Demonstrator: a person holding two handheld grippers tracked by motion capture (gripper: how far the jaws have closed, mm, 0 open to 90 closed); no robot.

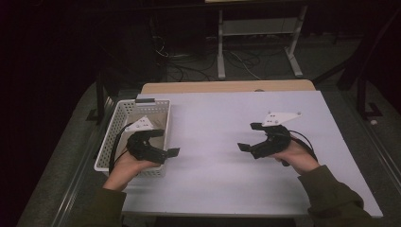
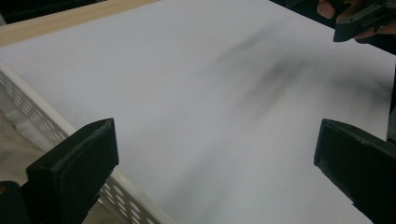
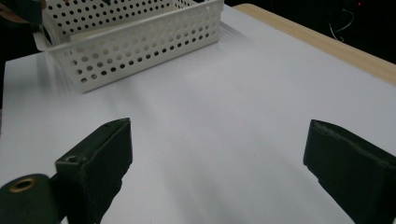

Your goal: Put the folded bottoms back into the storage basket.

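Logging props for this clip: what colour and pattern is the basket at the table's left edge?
The basket is white plastic, its walls perforated with rows of small round holes; clearest in the right gripper view.

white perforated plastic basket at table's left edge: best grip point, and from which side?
Probably the white perforated plastic basket by its thin long side wall facing the table's middle, coming down from above with one jaw inside and one outside. The wall stands upright and the top is open, so the rim is free. The left gripper is open over that edge; the right gripper is open too.
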